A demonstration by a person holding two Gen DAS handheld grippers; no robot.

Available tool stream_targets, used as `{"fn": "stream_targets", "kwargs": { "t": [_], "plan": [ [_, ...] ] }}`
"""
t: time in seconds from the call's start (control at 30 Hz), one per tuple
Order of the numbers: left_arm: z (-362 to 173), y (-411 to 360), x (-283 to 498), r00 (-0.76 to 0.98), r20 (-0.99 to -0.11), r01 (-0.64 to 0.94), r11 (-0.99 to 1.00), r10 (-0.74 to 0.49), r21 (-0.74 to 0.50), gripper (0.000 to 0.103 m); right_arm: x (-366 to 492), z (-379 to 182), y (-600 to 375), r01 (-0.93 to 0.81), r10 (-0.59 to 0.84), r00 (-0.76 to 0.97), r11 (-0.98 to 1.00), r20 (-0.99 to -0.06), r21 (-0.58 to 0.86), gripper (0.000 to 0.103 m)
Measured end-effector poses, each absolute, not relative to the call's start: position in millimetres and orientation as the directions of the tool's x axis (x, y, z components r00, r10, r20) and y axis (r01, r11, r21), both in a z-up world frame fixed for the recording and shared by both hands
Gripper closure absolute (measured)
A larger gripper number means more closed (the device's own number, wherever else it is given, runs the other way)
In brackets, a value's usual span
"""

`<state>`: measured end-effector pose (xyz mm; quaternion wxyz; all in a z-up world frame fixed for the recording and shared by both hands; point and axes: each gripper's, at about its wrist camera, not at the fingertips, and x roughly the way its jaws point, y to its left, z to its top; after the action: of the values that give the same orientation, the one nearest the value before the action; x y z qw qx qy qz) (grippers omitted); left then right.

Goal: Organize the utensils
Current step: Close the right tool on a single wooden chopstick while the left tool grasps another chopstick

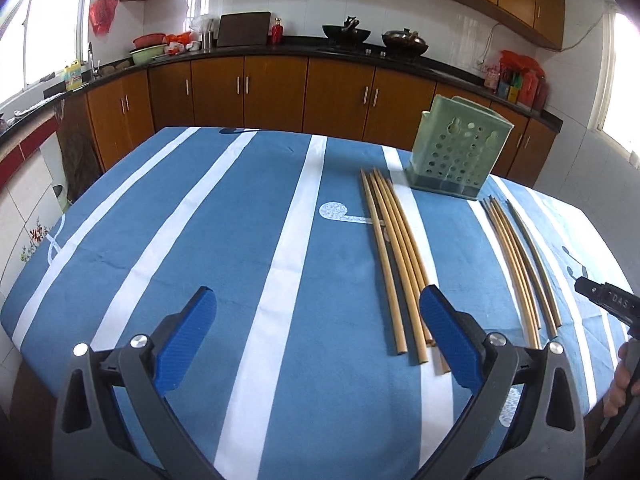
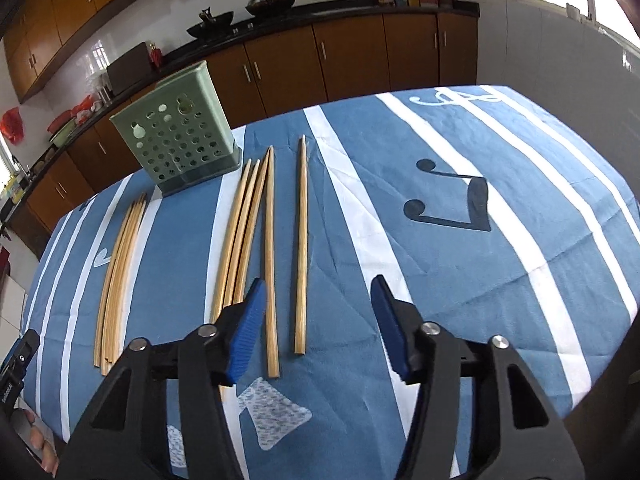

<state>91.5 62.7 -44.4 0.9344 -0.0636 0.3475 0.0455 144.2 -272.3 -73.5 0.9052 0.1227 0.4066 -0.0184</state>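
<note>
Two loose bundles of pale bamboo chopsticks (image 2: 244, 236) on my table (image 2: 500, 240) | right hand-held gripper (image 2: 318, 328) spread, empty | left hand-held gripper (image 1: 318, 336) spread | risk: round sticks roll off my pads.

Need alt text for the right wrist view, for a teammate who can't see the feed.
The open right gripper hovers over two separate wooden chopsticks lying on a blue-and-white striped tablecloth. Left of them lie two bundles of chopsticks, and a green perforated utensil holder stands upright behind, kitchen cabinets beyond.
</note>
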Motion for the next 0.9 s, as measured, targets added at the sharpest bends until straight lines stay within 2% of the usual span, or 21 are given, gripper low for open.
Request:
{"fn": "stream_targets", "kwargs": {
  "t": [0.33, 0.43, 0.57, 0.73, 0.8, 0.9],
  "plan": [
    [-55.0, 55.2, 124.7, 0.702, -0.713, -0.067, 0.995, -0.010, -0.080, 0.034, 179.1, -100.0, -261.7, 0.109, 0.049, 0.606, 0.984, -0.794, 0.144, 0.082],
    [-59.7, 44.9, 135.3, 0.683, -0.729, -0.028, 0.996, -0.041, -0.081, 0.045, 177.7, -98.9, -265.7, 0.119, 0.028, 0.612, 0.985, -0.790, 0.127, 0.095],
    [-69.1, 32.0, 149.7, 0.647, -0.760, 0.001, 0.998, -0.051, -0.066, 0.061, 184.9, -99.8, -286.4, 0.198, -0.002, 0.617, 0.968, -0.787, 0.152, 0.096],
    [-75.5, 21.1, 165.2, 0.618, -0.782, 0.029, 0.996, -0.082, -0.082, 0.062, 184.3, -99.8, -286.0, 0.179, -0.009, 0.625, 0.975, -0.780, 0.133, 0.096],
    [-78.2, 17.3, 170.7, 0.608, -0.790, 0.037, 0.996, -0.084, -0.077, 0.067, 184.5, -99.8, -285.7, 0.176, -0.007, 0.627, 0.975, -0.779, 0.133, 0.096],
    [-85.3, 16.9, 176.3, 0.579, -0.812, 0.028, 0.997, -0.073, -0.070, 0.081, 185.5, -99.5, -286.9, 0.171, -0.001, 0.626, 0.976, -0.780, 0.136, 0.096]
  ]
}}
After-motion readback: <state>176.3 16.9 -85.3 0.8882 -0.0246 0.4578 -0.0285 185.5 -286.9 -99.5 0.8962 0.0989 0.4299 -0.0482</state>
